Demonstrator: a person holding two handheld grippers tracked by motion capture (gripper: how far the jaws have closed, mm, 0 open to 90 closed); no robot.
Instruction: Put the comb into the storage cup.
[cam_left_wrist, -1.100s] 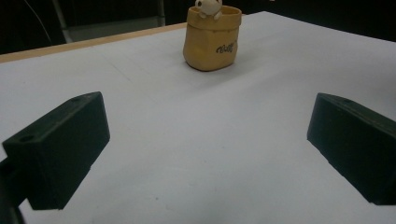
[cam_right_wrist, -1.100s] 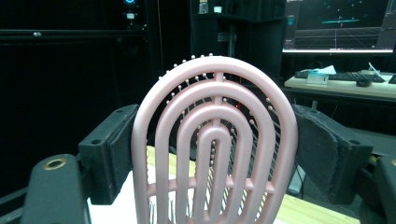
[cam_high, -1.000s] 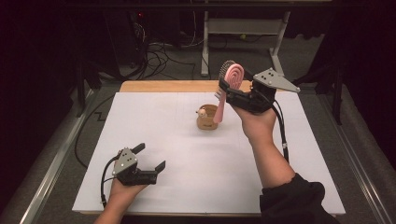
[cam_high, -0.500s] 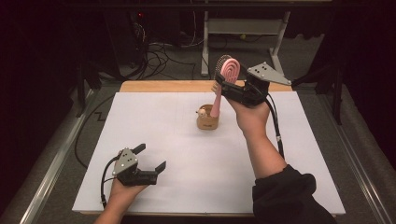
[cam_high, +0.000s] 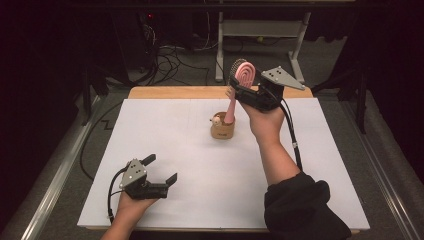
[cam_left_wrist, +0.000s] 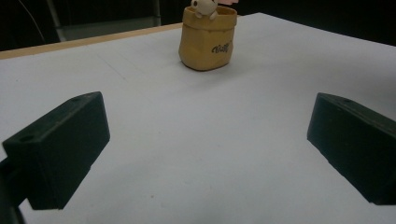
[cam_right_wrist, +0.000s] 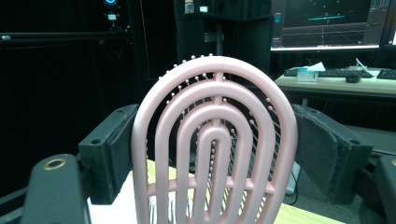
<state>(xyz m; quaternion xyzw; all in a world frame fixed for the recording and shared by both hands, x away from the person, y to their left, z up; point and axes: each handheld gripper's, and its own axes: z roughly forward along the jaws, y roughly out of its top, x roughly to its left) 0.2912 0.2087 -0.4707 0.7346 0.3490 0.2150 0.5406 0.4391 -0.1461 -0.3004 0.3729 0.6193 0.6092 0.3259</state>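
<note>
The right tool (cam_high: 240, 89) holds a pink hairbrush (cam_high: 243, 75) by its round head, with one black pad on each side of the head, as the right gripper view shows (cam_right_wrist: 215, 140). The brush stands almost straight up, and its thin handle points down into a small tan holder (cam_high: 222, 129) that sits on the white bench (cam_high: 200, 165) near the middle. A little toy animal (cam_left_wrist: 203, 6) peeks over the rim of the holder. From the high view I cannot tell if the handle tip rests on the bottom of the holder or hangs just inside it. The left tool (cam_high: 161, 170) lies low near the front edge of the bench, well apart from the holder, with its jaws wide and nothing between them. The brush looks like light, hard plastic, so it should lift with little force and it will not bend in the grip. The head is full of gaps and has small bristles with ball tips on the far side, so the pads may slip or tilt if they press on the bristles. I think the flat outer rim of the head is a good place to hold it, or the handle just under the head. The holder looks small and light and may tip if the handle pushes on its wall
</note>
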